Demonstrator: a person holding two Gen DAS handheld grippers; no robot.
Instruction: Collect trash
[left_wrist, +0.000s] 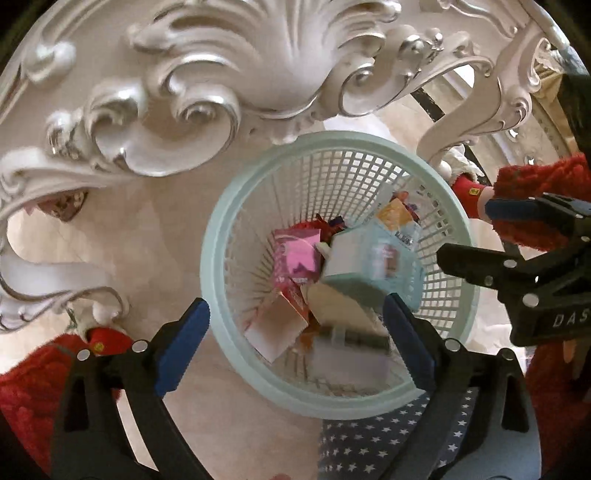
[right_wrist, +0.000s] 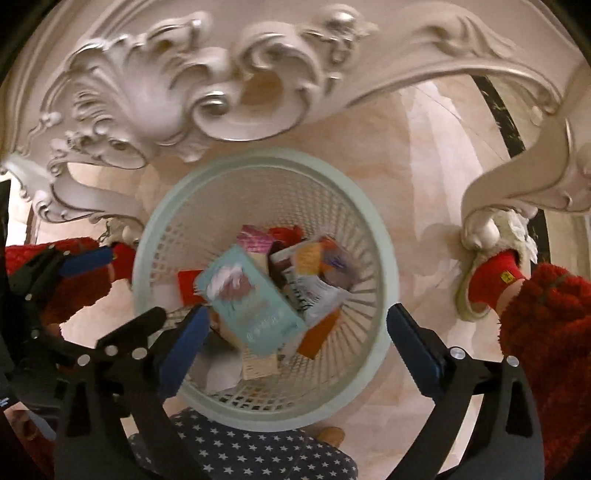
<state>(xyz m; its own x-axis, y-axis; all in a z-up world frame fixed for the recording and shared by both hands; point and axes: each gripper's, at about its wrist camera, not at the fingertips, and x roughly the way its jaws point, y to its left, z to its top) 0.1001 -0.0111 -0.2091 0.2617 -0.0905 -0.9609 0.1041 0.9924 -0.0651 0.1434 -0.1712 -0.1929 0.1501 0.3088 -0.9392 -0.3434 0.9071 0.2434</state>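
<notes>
Both the left hand-held gripper (left_wrist: 295, 343) and the right hand-held gripper (right_wrist: 297, 341) gape empty above a pale-green mesh basket (left_wrist: 236, 206) where a blurred light-blue carton (left_wrist: 369, 258) tops pink and orange wrappers.

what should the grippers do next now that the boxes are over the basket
Probably lift both away. The left gripper and right gripper stand open with nothing between the pads, and the light blue box is blurred, apparently dropping into the mesh basket.
</notes>
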